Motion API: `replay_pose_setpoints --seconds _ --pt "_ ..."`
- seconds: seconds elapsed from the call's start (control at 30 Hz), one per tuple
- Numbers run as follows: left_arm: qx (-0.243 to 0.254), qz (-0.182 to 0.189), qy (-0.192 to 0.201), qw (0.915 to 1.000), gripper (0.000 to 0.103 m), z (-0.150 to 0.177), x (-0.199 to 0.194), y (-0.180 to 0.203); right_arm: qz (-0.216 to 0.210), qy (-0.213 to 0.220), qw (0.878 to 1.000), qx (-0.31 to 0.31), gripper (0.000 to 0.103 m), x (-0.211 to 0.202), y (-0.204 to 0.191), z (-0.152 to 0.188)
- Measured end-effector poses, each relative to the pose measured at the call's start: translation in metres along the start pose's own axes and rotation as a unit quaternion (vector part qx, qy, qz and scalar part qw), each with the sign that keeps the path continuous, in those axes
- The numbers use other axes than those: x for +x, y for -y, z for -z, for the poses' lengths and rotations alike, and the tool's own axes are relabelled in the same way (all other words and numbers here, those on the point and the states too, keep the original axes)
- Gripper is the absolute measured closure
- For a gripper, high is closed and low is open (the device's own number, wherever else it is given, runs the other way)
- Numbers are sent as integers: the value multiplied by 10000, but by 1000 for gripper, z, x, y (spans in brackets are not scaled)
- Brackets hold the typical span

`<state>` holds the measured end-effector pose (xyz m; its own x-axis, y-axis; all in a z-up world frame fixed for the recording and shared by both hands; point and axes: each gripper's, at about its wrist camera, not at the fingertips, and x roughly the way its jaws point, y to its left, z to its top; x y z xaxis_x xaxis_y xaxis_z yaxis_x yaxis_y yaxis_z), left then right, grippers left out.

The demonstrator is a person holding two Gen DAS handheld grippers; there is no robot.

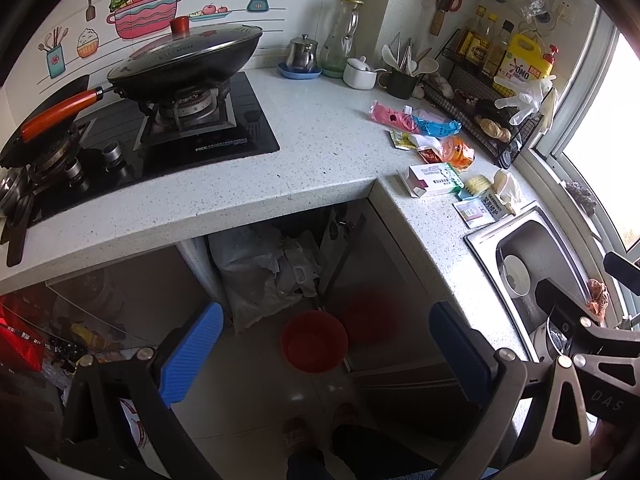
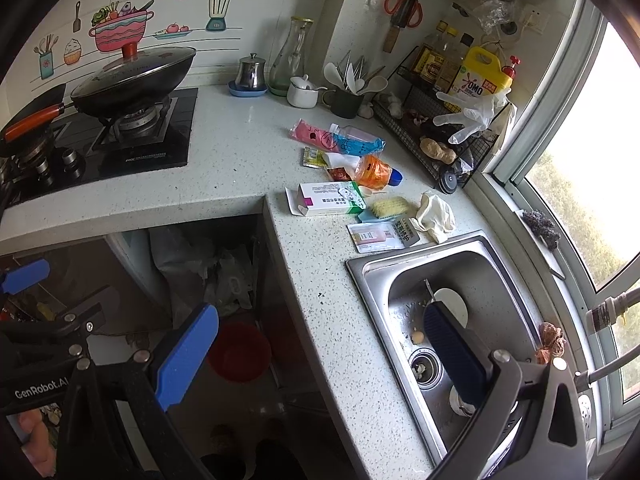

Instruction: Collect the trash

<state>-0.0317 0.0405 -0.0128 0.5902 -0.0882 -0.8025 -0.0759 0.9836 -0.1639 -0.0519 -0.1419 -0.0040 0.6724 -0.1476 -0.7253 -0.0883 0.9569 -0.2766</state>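
Trash lies scattered on the speckled counter [image 2: 248, 140] between the stove and the sink: a pink and blue wrapper [image 2: 332, 138] [image 1: 412, 120], an orange crushed bottle [image 2: 376, 172] [image 1: 456, 152], a white carton [image 2: 332, 199] [image 1: 434, 179], a flat sachet [image 2: 378, 236] [image 1: 476, 210] and a crumpled white glove [image 2: 434, 216]. A bin lined with a grey plastic bag [image 1: 264, 272] [image 2: 208, 264] stands under the counter. My left gripper [image 1: 324, 352] hovers open over the floor, well short of the trash. My right gripper [image 2: 320, 352] is open above the counter edge beside the sink, holding nothing.
A lidded wok [image 1: 184, 64] sits on the gas stove at the left. A steel sink [image 2: 452, 320] holds a white dish. A wire rack [image 2: 444, 128] with bottles and a glove lines the window side. A red basin [image 1: 314, 340] rests on the floor. A person's feet [image 1: 316, 432] show below.
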Motion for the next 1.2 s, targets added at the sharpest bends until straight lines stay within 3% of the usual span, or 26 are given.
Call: replay_pose_setpoints --seconds 0.4,0.73,1.03,1.2 --pt "181 37 -58 9998 0 -6 4 -2 29 -26 10000 56 0 0 -2 0" --pt "709 143 -8 9974 0 -44 22 14 91 24 9992 393 0 12 9 -16" --pt "1714 366 -135 9844 0 -109 76 65 205 -95 9946 1017 0 55 47 -40" --pt "2265 619 -319 9715 0 -148 127 100 340 -240 9900 1345 0 92 72 -58"
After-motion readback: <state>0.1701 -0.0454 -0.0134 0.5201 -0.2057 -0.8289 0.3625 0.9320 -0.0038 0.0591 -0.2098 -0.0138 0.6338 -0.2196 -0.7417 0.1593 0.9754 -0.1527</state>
